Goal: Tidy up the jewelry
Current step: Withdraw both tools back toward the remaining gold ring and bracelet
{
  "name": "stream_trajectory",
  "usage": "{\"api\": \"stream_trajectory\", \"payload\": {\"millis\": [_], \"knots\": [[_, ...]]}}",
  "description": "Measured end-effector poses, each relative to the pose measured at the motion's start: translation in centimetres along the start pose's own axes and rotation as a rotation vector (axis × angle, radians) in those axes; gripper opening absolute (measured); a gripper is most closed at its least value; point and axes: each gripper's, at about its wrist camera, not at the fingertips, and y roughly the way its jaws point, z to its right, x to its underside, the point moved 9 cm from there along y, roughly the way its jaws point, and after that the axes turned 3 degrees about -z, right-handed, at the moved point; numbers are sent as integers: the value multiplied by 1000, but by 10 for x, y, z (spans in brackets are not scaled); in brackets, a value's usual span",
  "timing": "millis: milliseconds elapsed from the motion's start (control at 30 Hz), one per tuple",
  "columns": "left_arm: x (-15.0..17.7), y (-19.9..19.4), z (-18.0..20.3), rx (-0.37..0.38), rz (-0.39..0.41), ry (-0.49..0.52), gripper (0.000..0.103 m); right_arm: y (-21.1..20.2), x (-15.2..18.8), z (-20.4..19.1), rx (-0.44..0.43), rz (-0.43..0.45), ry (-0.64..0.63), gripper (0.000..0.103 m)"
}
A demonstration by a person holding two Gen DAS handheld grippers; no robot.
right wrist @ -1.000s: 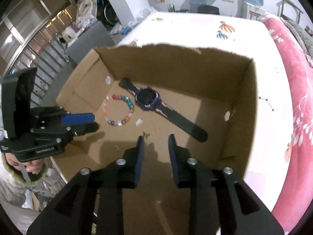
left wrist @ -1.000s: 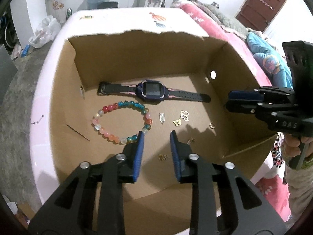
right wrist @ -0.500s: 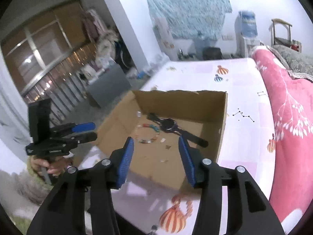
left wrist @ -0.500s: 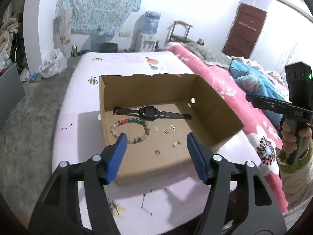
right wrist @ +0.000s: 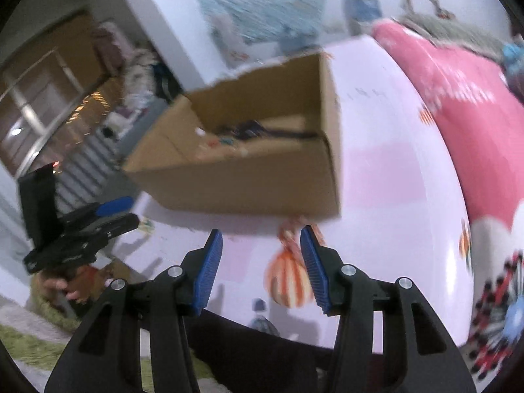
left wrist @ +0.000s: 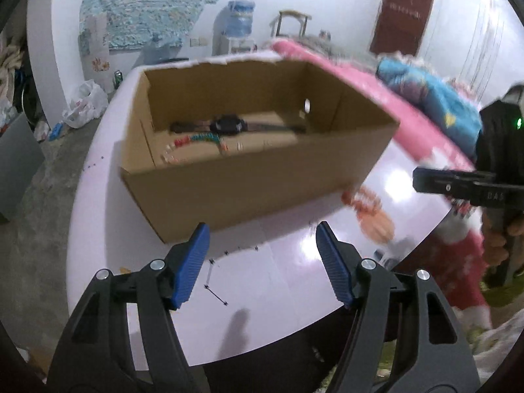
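An open cardboard box (left wrist: 245, 190) stands on the round white table (left wrist: 294, 281). Inside lie a dark watch (left wrist: 227, 125), a coloured bead bracelet (left wrist: 196, 139) and small gold charms (left wrist: 240, 145). My left gripper (left wrist: 261, 226) hovers over the table in front of the box; its jaws are opening with nothing between them. My right gripper (right wrist: 261, 229) is also short of the box (right wrist: 245, 183), open and empty, above a pumpkin print. The watch (right wrist: 252, 129) shows blurred in the right wrist view. Each gripper appears at the edge of the other's view.
A pink quilt (right wrist: 458, 98) covers the bed along the table's right side, with a blue bundle (left wrist: 435, 98) on it. A water dispenser (left wrist: 240, 23), a chair and a brown door (left wrist: 406, 13) stand by the far wall. A plastic bag (left wrist: 85, 104) lies on the floor at left.
Both grippers have pulled back out of the box to the table's near edge. Their jaws have spread wider. The jewelry lies where it was.
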Motion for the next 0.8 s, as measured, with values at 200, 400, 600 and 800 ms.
{"api": "stream_trajectory", "payload": {"millis": [200, 400, 600, 800], "knots": [[22, 34, 13, -71, -83, 71, 64, 29, 7, 5, 90, -33, -55, 42], [26, 43, 13, -70, -101, 67, 64, 67, 1, 2, 154, -82, -148, 29], [25, 46, 15, -60, -100, 70, 64, 76, 11, 5, 177, -118, -174, 11], [18, 53, 23, -10, -82, 86, 64, 65, 14, 21, 155, -114, -65, 10]]}}
